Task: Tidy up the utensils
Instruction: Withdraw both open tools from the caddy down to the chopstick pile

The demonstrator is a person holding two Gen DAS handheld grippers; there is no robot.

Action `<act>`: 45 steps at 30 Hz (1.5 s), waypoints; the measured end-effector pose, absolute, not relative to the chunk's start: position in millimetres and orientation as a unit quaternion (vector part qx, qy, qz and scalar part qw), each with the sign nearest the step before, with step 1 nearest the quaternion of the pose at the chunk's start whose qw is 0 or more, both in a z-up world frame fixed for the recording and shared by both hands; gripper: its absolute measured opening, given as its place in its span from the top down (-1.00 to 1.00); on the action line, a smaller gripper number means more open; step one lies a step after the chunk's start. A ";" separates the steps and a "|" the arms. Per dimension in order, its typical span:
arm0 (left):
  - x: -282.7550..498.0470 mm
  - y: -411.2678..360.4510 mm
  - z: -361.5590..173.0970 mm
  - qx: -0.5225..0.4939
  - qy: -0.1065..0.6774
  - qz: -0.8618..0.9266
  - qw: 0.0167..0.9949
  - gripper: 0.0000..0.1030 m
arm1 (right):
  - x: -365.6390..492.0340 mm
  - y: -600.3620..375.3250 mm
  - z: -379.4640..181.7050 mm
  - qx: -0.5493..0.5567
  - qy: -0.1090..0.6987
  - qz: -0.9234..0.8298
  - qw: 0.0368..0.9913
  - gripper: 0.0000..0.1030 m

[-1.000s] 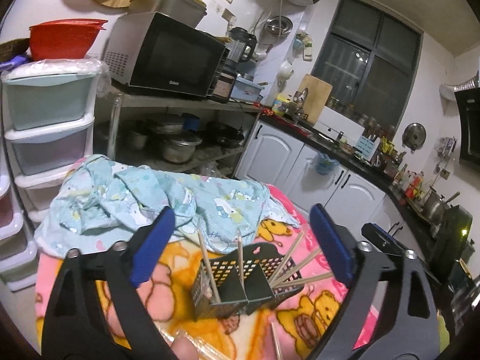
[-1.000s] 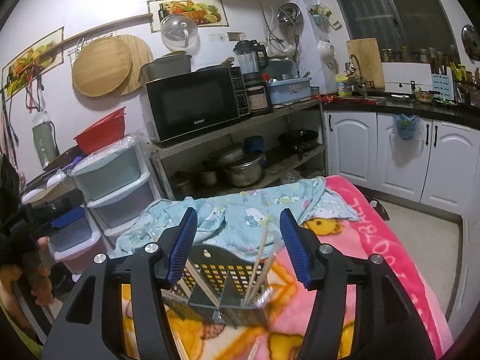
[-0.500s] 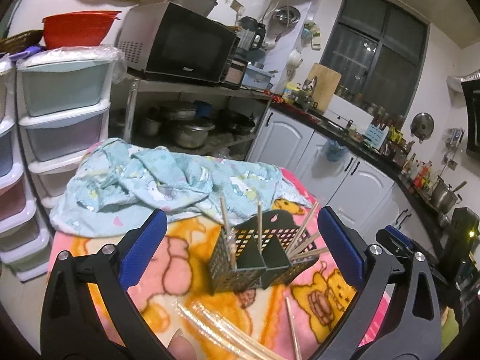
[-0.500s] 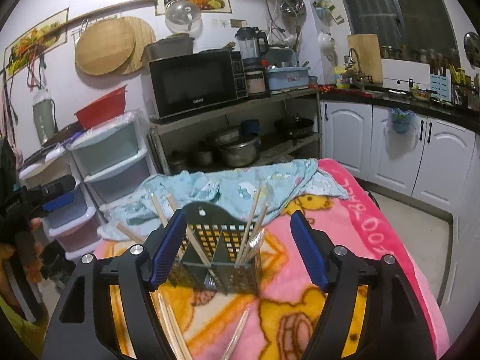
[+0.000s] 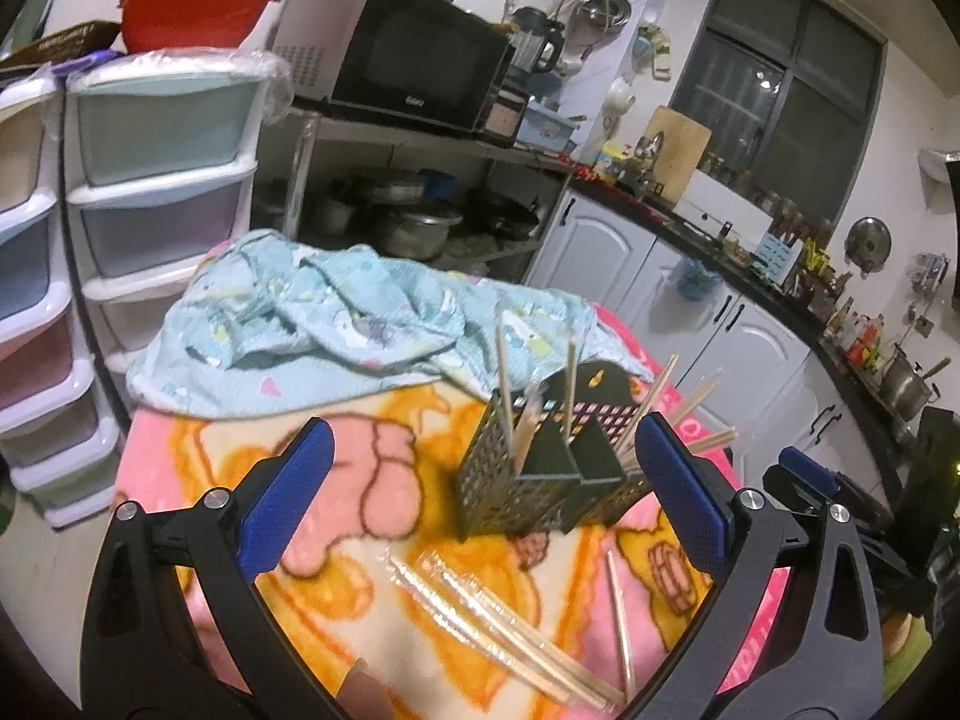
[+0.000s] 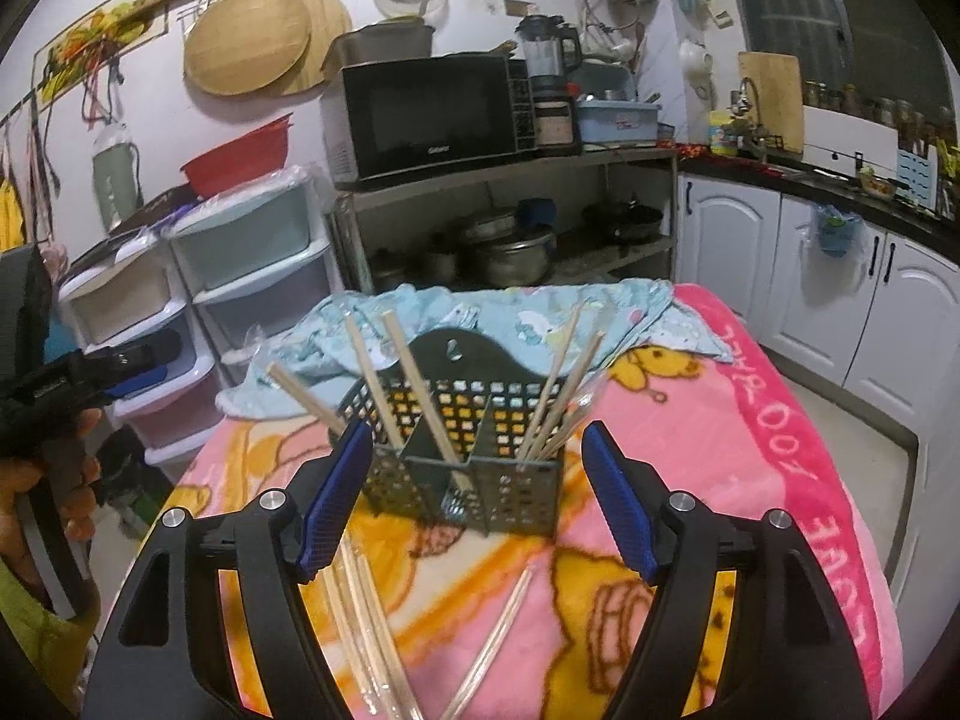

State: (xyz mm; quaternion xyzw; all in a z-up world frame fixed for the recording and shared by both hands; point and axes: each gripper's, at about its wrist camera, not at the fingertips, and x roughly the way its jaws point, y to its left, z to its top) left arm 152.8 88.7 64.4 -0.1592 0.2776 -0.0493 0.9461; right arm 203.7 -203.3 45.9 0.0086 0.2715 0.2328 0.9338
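Note:
A dark perforated utensil caddy [image 5: 540,480] [image 6: 474,450] with compartments stands upright on a pink cartoon blanket [image 5: 360,480] [image 6: 750,450]. Several wooden chopsticks [image 6: 408,384] stand in it, leaning outward. More chopsticks in clear wrappers [image 5: 504,630] [image 6: 366,630] lie loose on the blanket in front of it. My left gripper [image 5: 480,504] is open and empty, back from the caddy. My right gripper [image 6: 474,498] is open and empty, its pads either side of the caddy's near face without touching it.
A crumpled light-blue cloth [image 5: 324,324] lies behind the caddy. Plastic drawers [image 5: 156,192] stand to the left, a shelf with a microwave [image 6: 432,114] and pots behind. White cabinets [image 6: 870,300] line the right wall.
Both grippers have pulled back and up from the caddy, bringing the loose wrapped chopsticks on the blanket into view. Both stayed open.

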 end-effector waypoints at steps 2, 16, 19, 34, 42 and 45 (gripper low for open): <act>151.8 90.1 59.0 -0.159 0.284 -0.046 0.944 -0.79 | 201.5 -199.7 44.3 0.002 0.274 0.238 0.932 -0.35; 147.1 90.7 32.0 -0.155 0.317 -0.034 0.935 -0.79 | 194.3 -184.8 27.6 -0.025 0.302 0.258 0.917 -0.35; 145.7 89.4 26.9 -0.153 0.322 -0.034 0.934 -0.79 | 192.6 -183.2 23.8 -0.028 0.307 0.260 0.915 -0.35; 150.6 82.7 -13.7 -0.147 0.363 -0.036 0.919 -0.79 | 192.2 -162.3 -23.9 -0.064 0.371 0.272 0.885 -0.18; 161.9 95.7 -47.6 -0.177 0.401 -0.022 0.898 -0.18 | 196.4 -143.7 -62.1 -0.087 0.426 0.288 0.853 0.19; 166.1 99.5 -60.1 -0.193 0.417 -0.027 0.888 0.01 | 195.4 -137.0 -73.3 -0.096 0.439 0.295 0.843 0.30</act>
